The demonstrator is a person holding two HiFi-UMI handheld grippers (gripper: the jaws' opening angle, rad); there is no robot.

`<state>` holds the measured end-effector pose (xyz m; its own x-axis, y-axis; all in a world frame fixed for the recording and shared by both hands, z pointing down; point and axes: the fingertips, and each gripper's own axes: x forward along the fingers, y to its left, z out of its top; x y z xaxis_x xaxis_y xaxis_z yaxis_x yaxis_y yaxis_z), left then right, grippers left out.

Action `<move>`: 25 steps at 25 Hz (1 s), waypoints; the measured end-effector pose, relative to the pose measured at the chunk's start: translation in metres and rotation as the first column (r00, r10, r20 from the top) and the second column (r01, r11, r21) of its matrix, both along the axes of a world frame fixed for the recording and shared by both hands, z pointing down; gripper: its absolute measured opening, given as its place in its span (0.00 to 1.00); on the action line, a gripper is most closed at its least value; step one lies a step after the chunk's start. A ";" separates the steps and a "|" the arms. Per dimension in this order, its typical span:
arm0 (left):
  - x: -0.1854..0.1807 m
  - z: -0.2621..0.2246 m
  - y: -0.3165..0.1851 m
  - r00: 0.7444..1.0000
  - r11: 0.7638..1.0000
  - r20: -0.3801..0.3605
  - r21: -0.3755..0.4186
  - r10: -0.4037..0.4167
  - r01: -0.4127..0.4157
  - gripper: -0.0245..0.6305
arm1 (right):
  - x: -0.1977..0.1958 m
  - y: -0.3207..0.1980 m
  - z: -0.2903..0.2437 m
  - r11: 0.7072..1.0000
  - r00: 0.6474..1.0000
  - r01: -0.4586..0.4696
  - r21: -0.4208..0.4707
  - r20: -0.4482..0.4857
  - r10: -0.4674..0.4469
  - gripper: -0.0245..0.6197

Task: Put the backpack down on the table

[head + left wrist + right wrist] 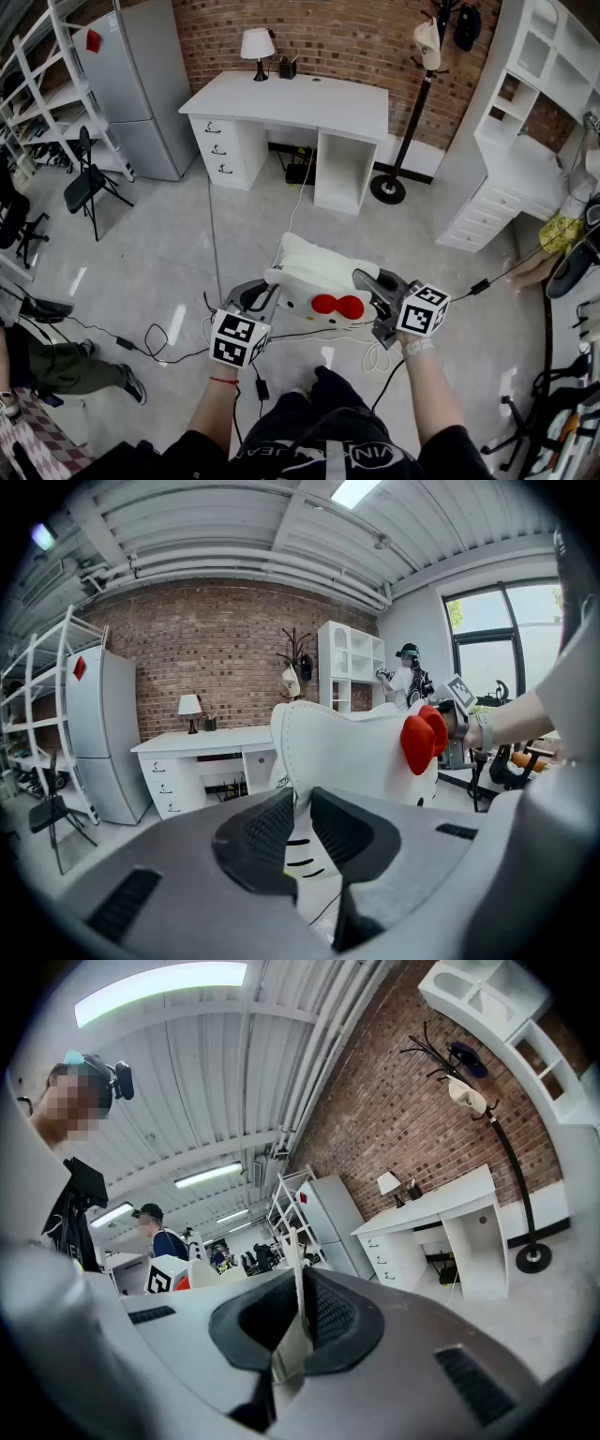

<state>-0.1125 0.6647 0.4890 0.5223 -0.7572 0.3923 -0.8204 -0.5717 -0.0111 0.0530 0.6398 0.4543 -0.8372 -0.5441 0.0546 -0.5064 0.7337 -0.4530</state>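
Left tongs [298,825]: narrow, pads pinched on a white edge of the backpack [317,274]
Right tongs [298,1321]: almost together, clamped on a thin white edge of the same backpack
Backpack: white with a red bow [337,306], held up in the air between both tongs, just in front of the person's body, over the grey floor [169,253]
Bench [291,98]: white, with drawers on its left side, set against the brick wall, well apart from the backpack
On the bench: small lamp [258,42] and a dark holder [288,67] near the back edge, top otherwise bare
Beside the bench: grey fridge [141,84] to the left, coat stand [419,122] to the right
Floor: cables [159,342] trailing below the left tongs, black folding chair [89,183] off to the left
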 end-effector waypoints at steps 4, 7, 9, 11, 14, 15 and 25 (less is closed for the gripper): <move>-0.005 0.001 -0.013 1.000 1.000 -0.005 -0.010 0.005 -0.005 0.12 | -0.004 -0.013 0.002 1.000 1.000 -0.003 -0.008 -0.004 0.003 0.05; -0.010 0.004 -0.032 1.000 1.000 -0.009 -0.021 0.004 -0.004 0.12 | -0.010 -0.034 0.003 1.000 1.000 0.000 -0.008 -0.021 0.000 0.05; -0.012 0.007 -0.045 1.000 1.000 -0.012 -0.031 0.002 -0.002 0.12 | -0.013 -0.048 0.006 1.000 1.000 0.004 -0.014 -0.029 -0.004 0.05; -0.013 0.010 -0.059 1.000 0.999 -0.013 -0.039 0.000 0.000 0.12 | -0.014 -0.063 0.009 1.000 1.000 0.008 -0.020 -0.030 -0.008 0.05; -0.013 0.012 -0.083 1.000 0.999 -0.011 -0.046 -0.004 0.003 0.12 | -0.015 -0.087 0.011 1.000 0.999 0.013 -0.020 -0.030 -0.014 0.05; -0.013 0.012 -0.092 1.000 0.999 -0.011 -0.046 -0.005 0.005 0.12 | -0.015 -0.095 0.010 1.000 0.999 0.016 -0.017 -0.030 -0.017 0.05; 0.002 0.012 -0.188 0.999 0.998 0.004 -0.046 -0.053 0.053 0.12 | 0.000 -0.196 0.010 1.000 0.997 0.005 0.008 -0.071 -0.005 0.06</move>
<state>-0.1104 0.4766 0.5009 0.4810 -0.7648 0.4287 -0.8494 -0.5277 0.0117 0.0526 0.4442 0.4639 -0.8341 -0.5407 0.1090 -0.5332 0.7400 -0.4100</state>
